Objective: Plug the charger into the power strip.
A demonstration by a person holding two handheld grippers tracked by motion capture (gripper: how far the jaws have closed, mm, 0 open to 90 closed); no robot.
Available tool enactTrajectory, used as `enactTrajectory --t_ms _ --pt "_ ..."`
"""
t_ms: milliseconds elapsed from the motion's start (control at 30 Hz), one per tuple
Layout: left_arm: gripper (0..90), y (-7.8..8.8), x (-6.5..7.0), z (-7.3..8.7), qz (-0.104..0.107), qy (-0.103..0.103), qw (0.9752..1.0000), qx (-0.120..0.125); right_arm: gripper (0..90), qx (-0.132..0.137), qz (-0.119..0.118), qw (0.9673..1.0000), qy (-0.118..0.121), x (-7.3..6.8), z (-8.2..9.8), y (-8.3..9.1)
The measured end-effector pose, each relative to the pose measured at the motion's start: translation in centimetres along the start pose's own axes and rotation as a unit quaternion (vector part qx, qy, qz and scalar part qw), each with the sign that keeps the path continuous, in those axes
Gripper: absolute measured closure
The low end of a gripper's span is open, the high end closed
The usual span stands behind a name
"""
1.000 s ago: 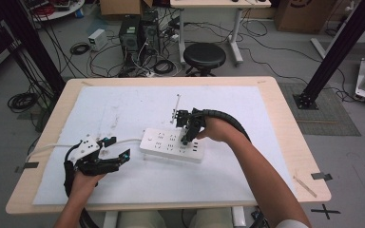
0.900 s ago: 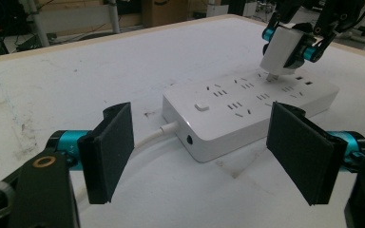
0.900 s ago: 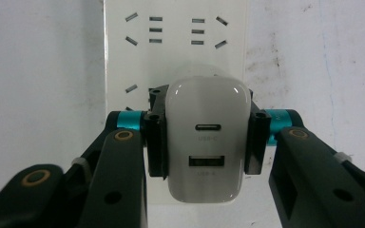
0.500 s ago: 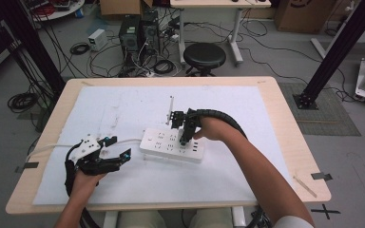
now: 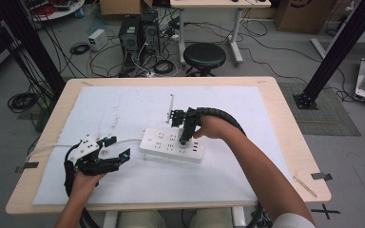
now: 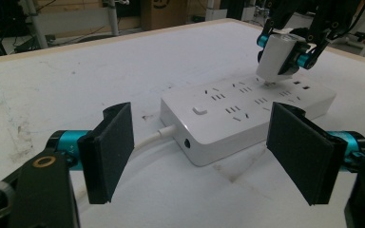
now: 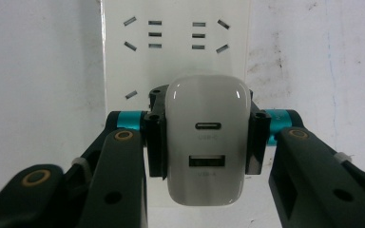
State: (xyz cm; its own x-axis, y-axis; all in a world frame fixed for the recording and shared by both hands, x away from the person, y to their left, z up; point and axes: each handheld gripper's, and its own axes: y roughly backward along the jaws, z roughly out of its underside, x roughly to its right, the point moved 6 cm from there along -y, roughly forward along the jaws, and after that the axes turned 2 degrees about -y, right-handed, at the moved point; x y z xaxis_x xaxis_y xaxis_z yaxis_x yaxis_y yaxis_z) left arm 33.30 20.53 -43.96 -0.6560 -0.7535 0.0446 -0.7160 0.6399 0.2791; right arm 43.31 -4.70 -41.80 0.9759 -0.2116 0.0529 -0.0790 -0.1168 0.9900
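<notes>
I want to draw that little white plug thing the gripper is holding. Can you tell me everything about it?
It is a small white USB charger, a smooth, glossy plastic block with rounded corners. Its end face has two ports, a small oval one above a wider rectangular one. The right gripper is shut on it, with black fingers pressing its two sides. It is held nearly upright over the white power strip, metal prongs pointing down at a socket; how deep they sit is unclear.

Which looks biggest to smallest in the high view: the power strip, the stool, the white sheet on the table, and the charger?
1. White sheet, by far the largest.
2. Power strip and stool: about alike, and the stool stands farther off, so no ranking.
3. Charger in the right gripper, smallest, mostly hidden.
</notes>
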Motion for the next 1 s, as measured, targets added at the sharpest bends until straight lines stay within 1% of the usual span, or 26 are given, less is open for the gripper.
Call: enactTrajectory --t_ms 200,333,400,533,600,667,733,900,967,1000 --pt "24.2 0.1 -0.1 0.1 -0.002 0.002 1.0000 0.001 63.1 0.001 -0.003 1.0000 0.001 0.1 0.0 0.0" --pt "24.2 0.2 -0.2 0.2 -0.003 0.003 1.0000 0.001 63.1 0.002 -0.010 0.9999 -0.003 0.3 0.1 0.0" --pt "24.2 0.1 -0.1 0.2 -0.003 0.004 1.0000 0.001 63.1 0.000 -0.015 0.9998 -0.011 0.4 0.2 0.0" --pt "24.2 0.1 -0.1 0.1 -0.004 0.004 1.0000 0.002 63.1 0.006 -0.041 0.9987 -0.030 0.9 0.4 0.0" --pt "24.2 0.2 -0.2 0.2 -0.005 0.006 1.0000 0.004 63.1 0.005 -0.046 0.9984 -0.033 1.1 0.5 0.0" --pt "24.2 0.2 -0.2 0.3 -0.006 0.008 0.9999 0.004 63.1 0.005 -0.047 0.9984 -0.031 1.1 0.5 0.0" --pt "24.2 0.2 -0.2 0.4 -0.005 0.009 0.9999 0.003 63.1 0.004 -0.043 0.9985 -0.033 1.0 0.5 0.1" --pt "24.2 0.0 -0.1 0.3 -0.003 0.009 1.0000 0.003 63.2 -0.008 -0.010 0.9999 -0.003 0.3 0.0 0.0" --pt "24.2 0.0 -0.1 0.2 -0.002 0.008 1.0000 0.003 63.2 -0.009 -0.001 0.9999 0.010 0.0 -0.1 0.0" --pt "24.2 0.0 -0.1 0.2 -0.002 0.008 1.0000 0.003 63.2 -0.009 -0.001 0.9999 0.010 0.0 -0.1 0.0"
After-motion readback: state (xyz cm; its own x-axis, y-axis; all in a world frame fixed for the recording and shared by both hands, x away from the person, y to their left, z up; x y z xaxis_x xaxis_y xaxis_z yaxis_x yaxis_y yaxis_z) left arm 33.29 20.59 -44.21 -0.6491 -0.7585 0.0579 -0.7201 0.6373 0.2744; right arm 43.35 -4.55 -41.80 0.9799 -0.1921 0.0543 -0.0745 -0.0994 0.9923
